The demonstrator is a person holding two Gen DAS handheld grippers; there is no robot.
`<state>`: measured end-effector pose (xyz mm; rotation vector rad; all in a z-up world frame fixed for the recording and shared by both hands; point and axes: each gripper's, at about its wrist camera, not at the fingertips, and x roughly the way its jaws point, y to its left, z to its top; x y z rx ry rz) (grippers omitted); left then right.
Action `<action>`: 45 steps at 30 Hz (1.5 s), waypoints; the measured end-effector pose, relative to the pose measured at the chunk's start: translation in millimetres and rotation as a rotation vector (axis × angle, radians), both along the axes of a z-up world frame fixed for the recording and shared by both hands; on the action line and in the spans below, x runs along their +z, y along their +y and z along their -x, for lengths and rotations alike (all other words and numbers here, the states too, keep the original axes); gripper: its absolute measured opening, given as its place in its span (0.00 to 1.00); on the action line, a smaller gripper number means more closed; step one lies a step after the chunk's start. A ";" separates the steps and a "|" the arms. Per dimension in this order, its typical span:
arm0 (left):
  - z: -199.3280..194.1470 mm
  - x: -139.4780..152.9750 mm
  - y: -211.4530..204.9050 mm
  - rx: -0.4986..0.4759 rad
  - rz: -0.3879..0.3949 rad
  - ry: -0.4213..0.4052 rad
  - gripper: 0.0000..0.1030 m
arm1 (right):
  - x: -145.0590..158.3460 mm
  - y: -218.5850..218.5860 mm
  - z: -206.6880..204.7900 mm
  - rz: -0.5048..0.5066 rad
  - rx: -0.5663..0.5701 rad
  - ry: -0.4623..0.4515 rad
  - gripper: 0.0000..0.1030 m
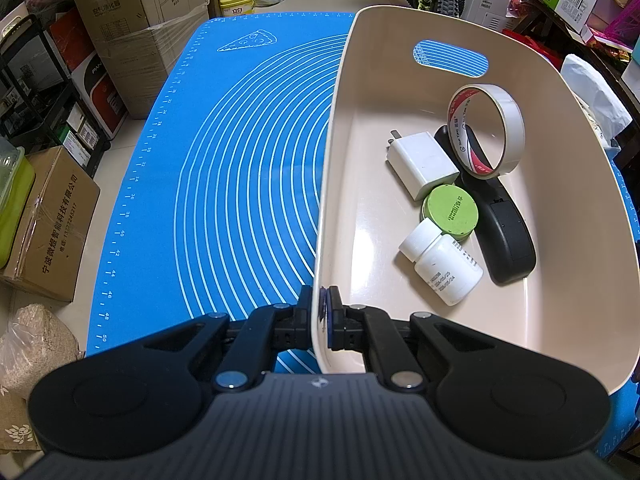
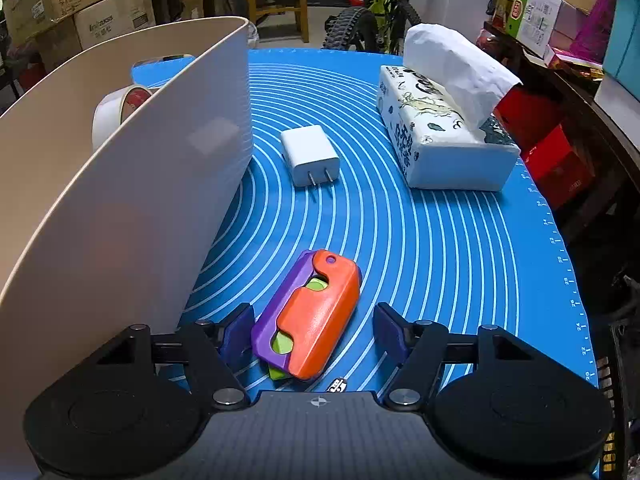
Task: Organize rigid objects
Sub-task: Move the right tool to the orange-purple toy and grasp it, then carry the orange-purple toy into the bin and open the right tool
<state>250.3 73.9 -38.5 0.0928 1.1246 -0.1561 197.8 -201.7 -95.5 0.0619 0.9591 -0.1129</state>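
Orange-purple toy [image 2: 310, 316] lengthwise between claw fingers [image 2: 237, 330]

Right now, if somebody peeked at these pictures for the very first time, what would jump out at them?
Probably the bright orange and purple toy, lying on the blue mat between the open fingers of the right gripper. Next, the big cream bin, whose near wall the left gripper pinches; inside are a tape roll, a white charger, a green tin, a white bottle and a black gadget.
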 end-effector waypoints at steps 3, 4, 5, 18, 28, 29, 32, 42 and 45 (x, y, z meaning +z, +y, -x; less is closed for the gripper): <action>0.3 0.0 -0.2 0.000 -0.001 0.000 0.08 | 1.1 1.4 1.9 -0.004 -0.003 -0.010 0.57; 0.2 0.0 -0.4 -0.001 -0.002 0.000 0.08 | 1.6 3.1 2.9 -0.001 0.002 -0.014 0.55; 0.2 0.0 -0.1 -0.001 -0.001 0.000 0.08 | 1.6 4.5 3.7 0.007 0.004 -0.015 0.55; 0.1 -0.2 -0.2 0.000 -0.002 -0.001 0.08 | 0.7 1.2 -4.5 0.039 -0.029 -0.033 0.60; -0.1 -0.1 -0.1 0.000 0.001 0.000 0.08 | 1.7 -0.1 -0.3 0.021 -0.047 -0.061 0.48; 0.1 0.2 0.2 0.000 0.002 0.000 0.08 | 4.4 -1.2 2.0 0.024 -0.055 -0.075 0.48; 0.2 0.5 0.7 -0.001 0.002 0.000 0.08 | 19.1 -5.5 9.6 0.026 -0.079 -0.123 0.48; 0.1 0.5 0.7 0.000 0.001 0.000 0.08 | 107.1 6.7 11.8 0.027 -0.032 -0.351 0.48; 0.8 -0.1 1.3 -0.001 0.000 -0.001 0.08 | 129.8 27.7 3.6 0.016 0.032 -0.401 0.48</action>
